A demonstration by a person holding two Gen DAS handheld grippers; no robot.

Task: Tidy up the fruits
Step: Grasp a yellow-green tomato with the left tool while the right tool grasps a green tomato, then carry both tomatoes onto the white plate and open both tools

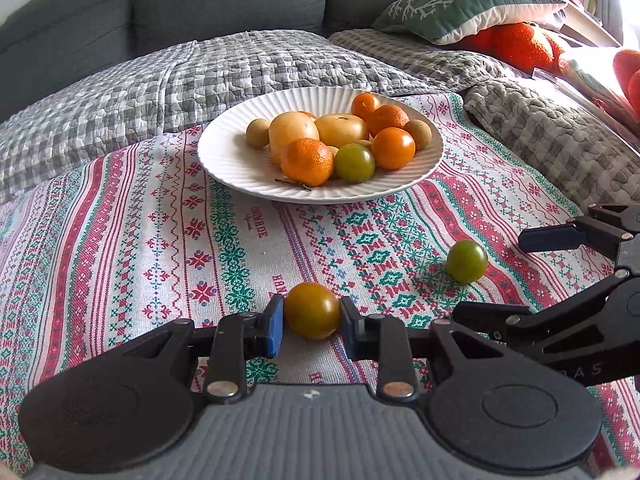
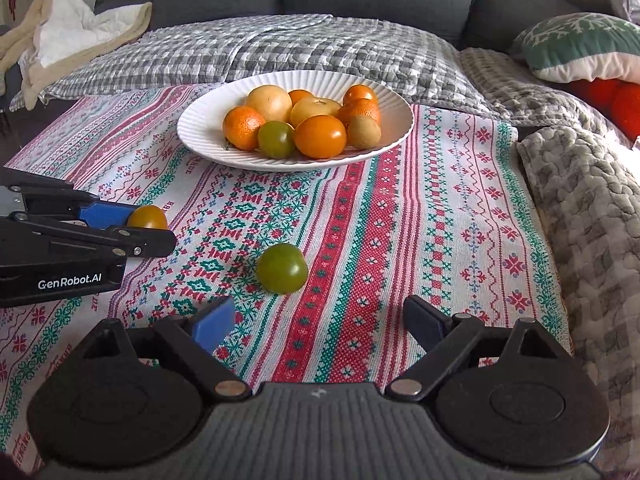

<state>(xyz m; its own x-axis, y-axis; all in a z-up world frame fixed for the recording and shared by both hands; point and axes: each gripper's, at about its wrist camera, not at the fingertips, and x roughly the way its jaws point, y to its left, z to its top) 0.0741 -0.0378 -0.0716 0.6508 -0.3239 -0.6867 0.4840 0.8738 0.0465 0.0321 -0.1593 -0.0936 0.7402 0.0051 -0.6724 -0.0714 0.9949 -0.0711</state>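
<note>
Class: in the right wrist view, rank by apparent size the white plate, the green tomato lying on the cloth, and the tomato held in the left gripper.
1. White plate, by far the largest.
2. Green tomato.
3. Tomato in the left gripper: it looks smallest, but it is partly hidden, so the ranking of the tomatoes is unsure.

Soft daylight, right-side glare, fisheye-warped edges.

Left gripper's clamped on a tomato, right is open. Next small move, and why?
Probably lift the left gripper and carry its orange-green tomato toward the white plate: the pads already press both sides of it, and the plate holds the other fruit. The open right gripper sits short of the green tomato on the cloth, so that one can follow.
</note>
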